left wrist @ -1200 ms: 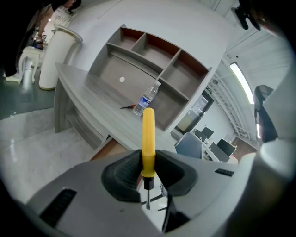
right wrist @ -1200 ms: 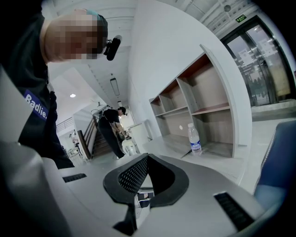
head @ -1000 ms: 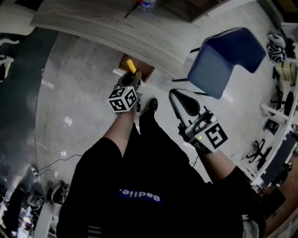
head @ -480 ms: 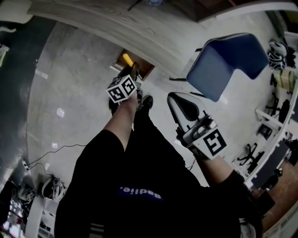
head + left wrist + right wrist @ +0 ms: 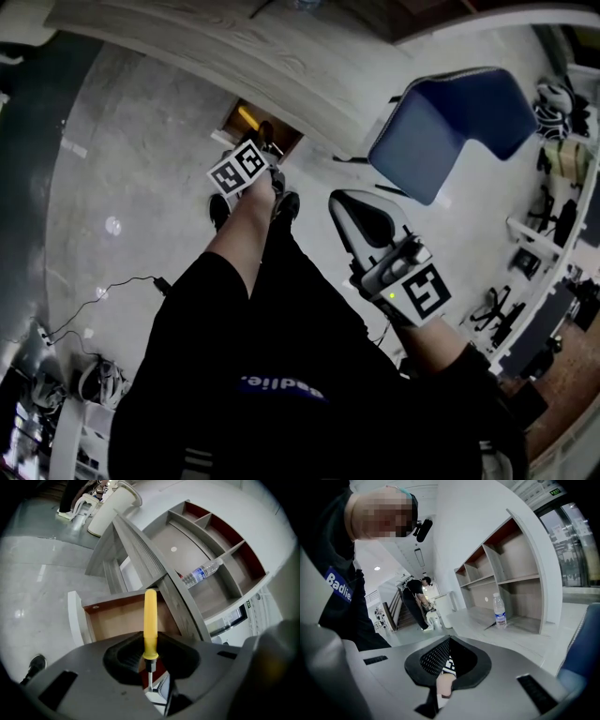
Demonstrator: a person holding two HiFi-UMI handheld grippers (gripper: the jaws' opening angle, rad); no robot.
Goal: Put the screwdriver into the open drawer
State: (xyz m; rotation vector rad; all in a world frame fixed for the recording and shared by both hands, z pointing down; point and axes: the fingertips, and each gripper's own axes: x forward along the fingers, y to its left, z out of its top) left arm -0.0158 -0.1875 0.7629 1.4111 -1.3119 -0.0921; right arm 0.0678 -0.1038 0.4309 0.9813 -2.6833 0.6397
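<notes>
- Fingers [image 5: 125, 657] of the left gripper [image 5: 150, 663] are clamped on the screwdriver [image 5: 150, 620] at the base of its yellow handle, which juts ahead of them toward the open drawer [image 5: 117, 618].
- Right gripper [image 5: 448, 666] has its fingers slightly apart, with nothing in them.
- "Badlie." reads in white on the person's black top [image 5: 328, 611].
- Ahead of the right fingers a water bottle [image 5: 499, 611] stands on the desk [image 5: 520, 634]; its blue label is too small to read.
- A blue chair [image 5: 450, 122] stands beyond the right fingers.
- Behind the left fingers, the gripper body cuts off the screwdriver's tip; whether the handle is already inside the drawer I cannot tell.
</notes>
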